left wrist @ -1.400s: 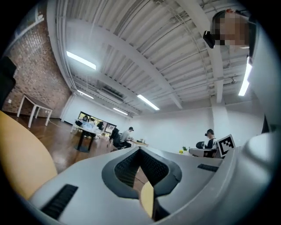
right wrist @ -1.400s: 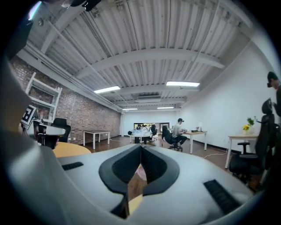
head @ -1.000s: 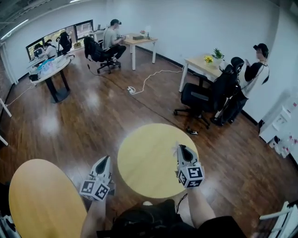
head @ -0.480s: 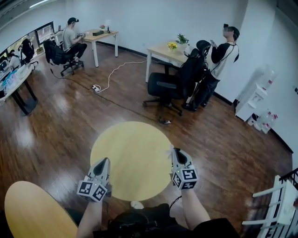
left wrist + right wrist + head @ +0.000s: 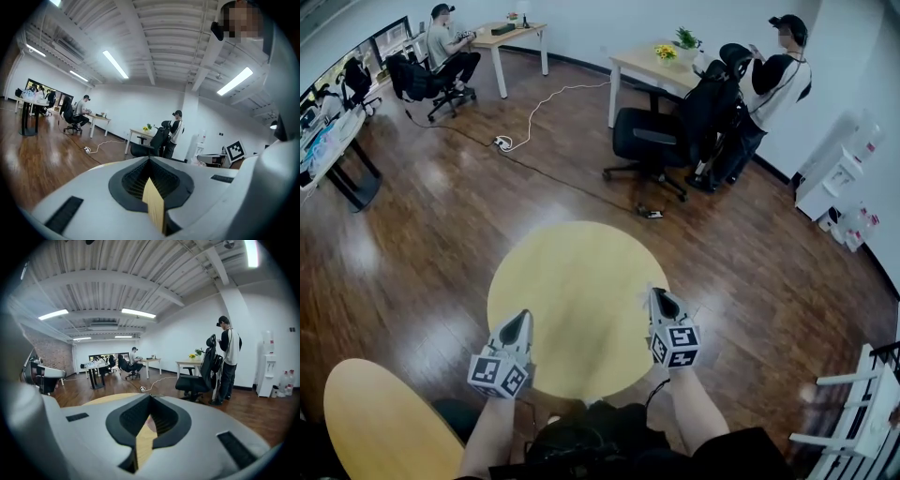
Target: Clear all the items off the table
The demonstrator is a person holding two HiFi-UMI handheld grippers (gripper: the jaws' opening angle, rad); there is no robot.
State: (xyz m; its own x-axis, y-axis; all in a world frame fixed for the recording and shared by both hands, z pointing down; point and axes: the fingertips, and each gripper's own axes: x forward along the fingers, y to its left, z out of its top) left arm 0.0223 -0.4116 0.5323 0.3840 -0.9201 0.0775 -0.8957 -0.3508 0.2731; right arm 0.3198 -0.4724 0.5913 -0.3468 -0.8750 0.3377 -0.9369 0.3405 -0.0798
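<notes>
Well, left claw (image 5: pixel 519 321) and right claw (image 5: pixel 661 298) both closed, empty, at round yellow table (image 5: pixel 572 272); office chair (image 5: pixel 649 141) beyond.

left gripper (image 5: pixel 519 323): pale grey tapered shell, dark ribbed pads (image 5: pixel 133 180) | right gripper (image 5: pixel 662 300): same build | marker cubes (image 5: pixel 499 375): white faces, black square codes, one per gripper | clothing (image 5: pixel 609 448): dark top, forearms uncovered

Bright ceiling strip lights, glare on glossy floor, fisheye-warped edges, dark vignetting
</notes>
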